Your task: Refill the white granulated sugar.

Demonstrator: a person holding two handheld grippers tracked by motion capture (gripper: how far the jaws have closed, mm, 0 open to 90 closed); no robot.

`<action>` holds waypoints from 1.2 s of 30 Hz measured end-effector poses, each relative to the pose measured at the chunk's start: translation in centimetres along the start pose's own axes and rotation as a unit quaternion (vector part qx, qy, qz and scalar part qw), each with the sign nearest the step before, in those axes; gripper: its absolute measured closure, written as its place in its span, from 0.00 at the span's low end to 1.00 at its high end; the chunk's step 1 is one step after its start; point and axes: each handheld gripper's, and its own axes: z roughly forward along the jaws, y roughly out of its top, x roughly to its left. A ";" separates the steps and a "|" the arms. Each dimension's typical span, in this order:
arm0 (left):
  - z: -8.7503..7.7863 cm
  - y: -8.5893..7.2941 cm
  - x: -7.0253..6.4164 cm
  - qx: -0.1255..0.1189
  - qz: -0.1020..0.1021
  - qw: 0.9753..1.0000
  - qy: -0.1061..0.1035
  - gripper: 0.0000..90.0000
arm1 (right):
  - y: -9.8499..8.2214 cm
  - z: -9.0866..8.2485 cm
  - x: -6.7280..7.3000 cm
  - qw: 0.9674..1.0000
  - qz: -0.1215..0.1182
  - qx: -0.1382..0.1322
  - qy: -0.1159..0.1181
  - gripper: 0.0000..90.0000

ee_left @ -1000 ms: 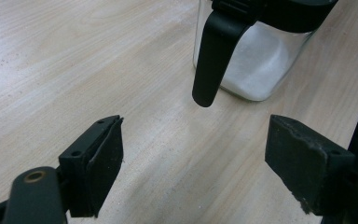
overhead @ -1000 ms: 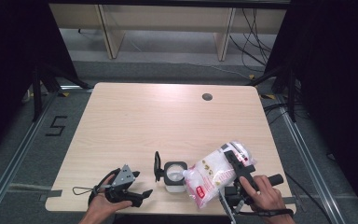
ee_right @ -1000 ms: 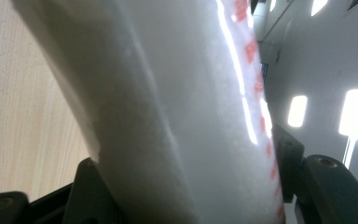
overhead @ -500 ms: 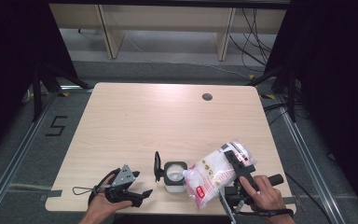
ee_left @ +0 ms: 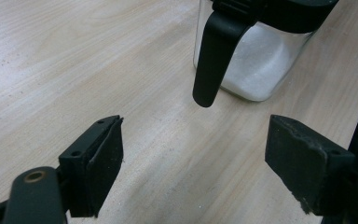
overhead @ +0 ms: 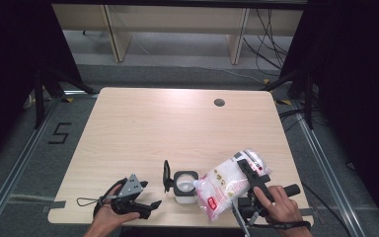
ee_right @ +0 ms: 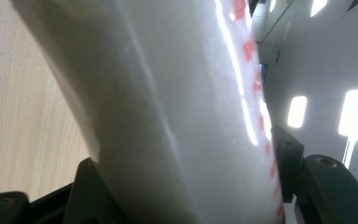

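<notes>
- Right tool [overhead: 253,178]: both jaws are clamped on a white bag [overhead: 227,182] with red print, which it holds off the worktop [overhead: 177,128] at a tilt. In the right gripper view the bag [ee_right: 177,112] rises straight up between the two jaws, its white side pressed against each.
- Bag, relative to the right tool: the gripped upper end sits at the tool; the lower end slopes down and away to the tool's left (as the high view shows it), and its corner meets the open mouth of a small clear jar [overhead: 184,185].
- Jar: stands upright on the worktop just beside the bag's low corner, between the two tools. It has a black rim, a black lid [overhead: 167,175] flipped up on the side away from the right tool, and white granules inside [ee_left: 256,60].
- Left tool [overhead: 150,205]: jaws spread wide, nothing between them. It rests low at the near edge of the worktop, pointed toward the jar but apart from it. In the left gripper view the jar's hanging black lid [ee_left: 214,56] lies ahead of the gap between the jaws (not touched by either).
- Hands: a hand [overhead: 279,207] holds the right tool; another hand [overhead: 109,217] holds the left tool.
</notes>
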 end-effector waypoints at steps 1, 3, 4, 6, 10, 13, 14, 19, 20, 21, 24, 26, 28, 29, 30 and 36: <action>0.0 0.0 0.1 0.003 0.003 1.000 0.001 0.21 | 0.0 -0.1 0.2 1.000 0.012 0.008 0.003 0.50; 0.0 0.0 0.0 0.003 0.003 1.000 0.001 0.21 | 0.0 -0.1 0.2 1.000 0.012 0.008 0.003 0.50; 0.0 0.0 0.0 0.003 0.003 1.000 0.001 0.21 | 0.0 -0.1 0.1 1.000 0.012 0.008 0.002 0.50; 0.0 0.0 0.0 0.003 0.003 1.000 0.001 0.21 | 0.0 0.0 -0.3 1.000 -0.020 -0.005 -0.004 0.50; 0.0 0.0 0.0 0.002 0.002 1.000 0.001 0.21 | 0.0 -0.1 0.2 1.000 0.016 0.006 0.003 0.50; 0.0 0.0 0.0 0.003 0.003 1.000 0.001 0.21 | 0.1 0.0 -0.3 1.000 -0.017 -0.007 -0.004 0.50; 0.0 0.0 0.1 0.003 0.003 1.000 0.001 0.21 | 0.1 -0.1 -0.2 1.000 -0.011 -0.004 -0.005 0.50; 0.0 0.0 0.1 0.003 0.003 1.000 0.001 0.21 | 0.0 0.0 0.1 1.000 0.007 -0.008 -0.012 0.50; 0.0 0.0 0.0 0.003 0.003 1.000 0.001 0.21 | 0.0 0.0 0.1 1.000 0.009 -0.007 -0.011 0.50; 0.0 0.0 0.0 0.004 0.003 1.000 0.001 0.21 | 0.0 0.0 0.1 1.000 0.005 -0.008 -0.009 0.50; 0.0 0.0 0.1 0.003 0.003 1.000 0.001 0.21 | 0.1 0.0 0.2 1.000 0.004 -0.010 -0.011 0.50; 0.0 0.0 0.0 0.000 0.000 1.000 0.000 0.21 | 0.1 0.0 0.2 1.000 0.003 -0.011 -0.013 0.50; 0.0 0.0 0.0 0.003 0.003 1.000 0.001 0.21 | 0.1 0.0 0.2 1.000 0.005 -0.008 -0.011 0.50; 0.0 0.0 0.0 0.003 0.003 1.000 0.001 0.21 | 0.1 -0.1 0.3 1.000 0.013 0.000 -0.005 0.50; 0.0 0.0 0.0 0.001 0.002 1.000 0.000 0.21 | 0.1 -0.1 0.1 1.000 0.004 -0.002 -0.006 0.50; 0.0 0.0 0.0 0.002 0.003 1.000 0.001 0.21 | 0.2 0.0 -0.2 1.000 -0.027 -0.006 -0.005 0.50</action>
